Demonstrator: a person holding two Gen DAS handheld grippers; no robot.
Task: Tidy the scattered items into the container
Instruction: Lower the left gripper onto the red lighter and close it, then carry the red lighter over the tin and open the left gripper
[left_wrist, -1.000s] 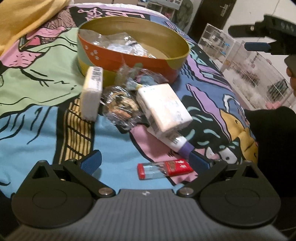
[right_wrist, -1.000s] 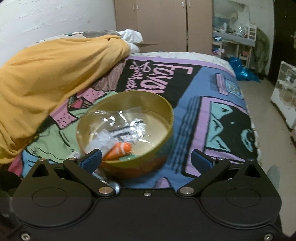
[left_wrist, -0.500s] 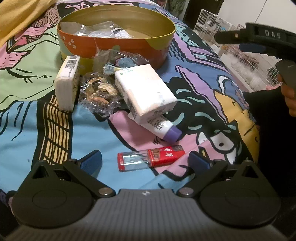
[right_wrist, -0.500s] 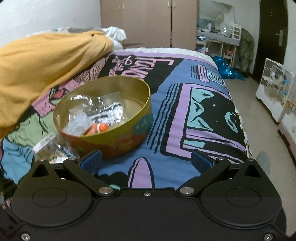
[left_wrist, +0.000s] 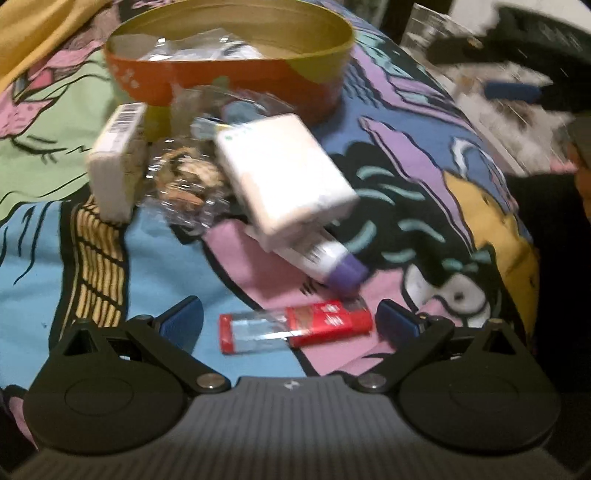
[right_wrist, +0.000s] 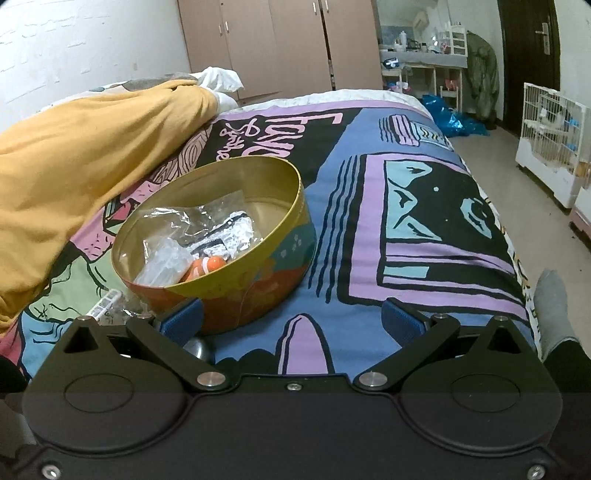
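Round tin (right_wrist: 236, 258), gold inside, orange and green outside, standing open on the patterned bedspread (right_wrist: 424, 229); contents as your right wrist view shows them: crinkled clear plastic bags (right_wrist: 173, 236), a black-and-white printed packet (right_wrist: 232, 229), one orange-and-white piece (right_wrist: 207, 266) against the near wall. Your left wrist view shows the same tin (left_wrist: 229, 70) at the far side but little of its inside; only there do you see the loose items, piled just near of the tin: a white box with a barcode (left_wrist: 116, 158) on end at left, a clear bag of brown bits (left_wrist: 184, 184) beside it, a white rectangular pack (left_wrist: 284, 173) lying over a white tube with a purple cap (left_wrist: 328, 262), another clear bag (left_wrist: 229, 110) against the tin's wall. Nearest you, a red-and-clear packet (left_wrist: 295, 326) lies flat on the bedspread, between the spread blue pads of your left gripper (left_wrist: 290, 321), touching neither; nothing held. Right gripper (right_wrist: 291, 321): fingers likewise wide apart, empty, the tin just beyond its left pad. Right wrist view alone also shows a yellow blanket (right_wrist: 85, 166) at far left, wardrobe doors (right_wrist: 277, 44), a white wire cage (right_wrist: 550, 129) on the floor at right. Left view is motion-blurred.
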